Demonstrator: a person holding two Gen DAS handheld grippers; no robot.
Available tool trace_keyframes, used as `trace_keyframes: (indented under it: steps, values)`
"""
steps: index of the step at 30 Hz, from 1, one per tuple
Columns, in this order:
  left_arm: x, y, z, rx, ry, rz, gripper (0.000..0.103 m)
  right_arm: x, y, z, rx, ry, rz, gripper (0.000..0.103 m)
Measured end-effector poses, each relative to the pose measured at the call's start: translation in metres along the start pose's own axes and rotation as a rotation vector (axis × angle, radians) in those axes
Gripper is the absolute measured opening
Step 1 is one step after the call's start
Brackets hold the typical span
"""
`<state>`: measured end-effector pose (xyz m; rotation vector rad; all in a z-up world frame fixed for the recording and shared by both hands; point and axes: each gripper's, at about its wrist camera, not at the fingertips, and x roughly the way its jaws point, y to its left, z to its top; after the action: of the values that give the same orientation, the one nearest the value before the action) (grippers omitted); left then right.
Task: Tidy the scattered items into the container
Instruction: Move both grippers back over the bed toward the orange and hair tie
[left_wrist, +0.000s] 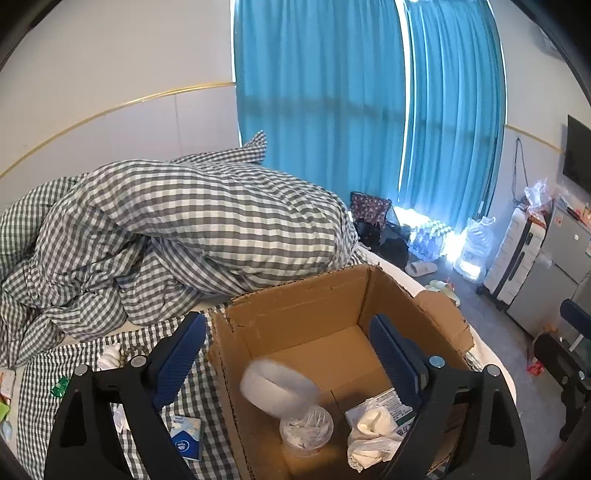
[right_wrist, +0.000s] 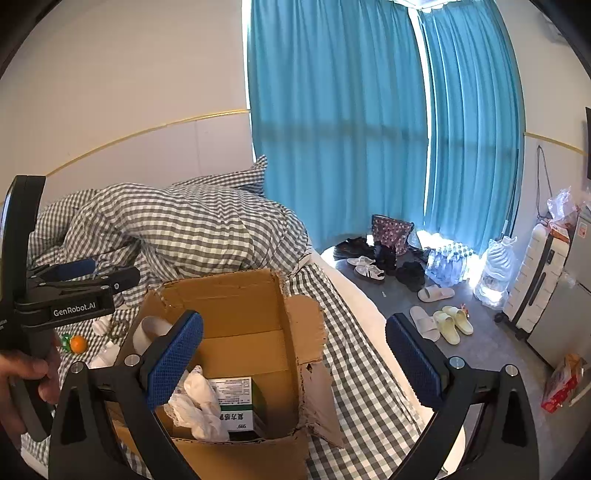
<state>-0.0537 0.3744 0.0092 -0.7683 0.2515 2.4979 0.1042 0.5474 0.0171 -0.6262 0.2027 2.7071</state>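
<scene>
One torn brown cardboard box (left_wrist: 295, 314) sits at the bed's right edge on the grey-checked sheet (right_wrist: 369, 387). Inside lie one blurred white tape roll (left_wrist: 277, 391), one clear plastic cup (left_wrist: 306, 430), one crumpled white cloth (left_wrist: 373, 434) and one green-and-white medicine carton (right_wrist: 240, 402) (printed "999"), its long axis running toward the box's far wall. The left gripper (left_wrist: 291, 363), marked "GenRobot.AI", is spread empty over the box; the right gripper (right_wrist: 295, 360) is spread empty too.
</scene>
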Motion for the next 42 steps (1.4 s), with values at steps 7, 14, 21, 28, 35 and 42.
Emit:
trace_keyframes:
  steps: [7,14,21,28,35,42]
  values:
    - [-0.011,0.023,-0.007,-0.025,-0.001,0.016,0.095,-0.002,0.018,0.002,-0.015,-0.005,0.015,0.099]
    - [-0.031,0.066,-0.015,-0.054,-0.009,0.081,0.097,-0.005,0.064,0.008,-0.062,-0.014,0.053,0.099]
    - [-0.059,0.129,-0.025,-0.123,-0.028,0.130,0.103,-0.007,0.123,0.013,-0.120,-0.015,0.105,0.099]
    - [-0.086,0.200,-0.044,-0.185,-0.031,0.215,0.103,-0.001,0.180,0.015,-0.139,-0.004,0.167,0.100]
    - [-0.110,0.285,-0.075,-0.284,-0.010,0.317,0.103,0.010,0.244,0.012,-0.173,0.009,0.237,0.103]
    - [-0.132,0.358,-0.108,-0.337,0.015,0.439,0.103,0.030,0.314,-0.007,-0.228,0.057,0.276,0.103]
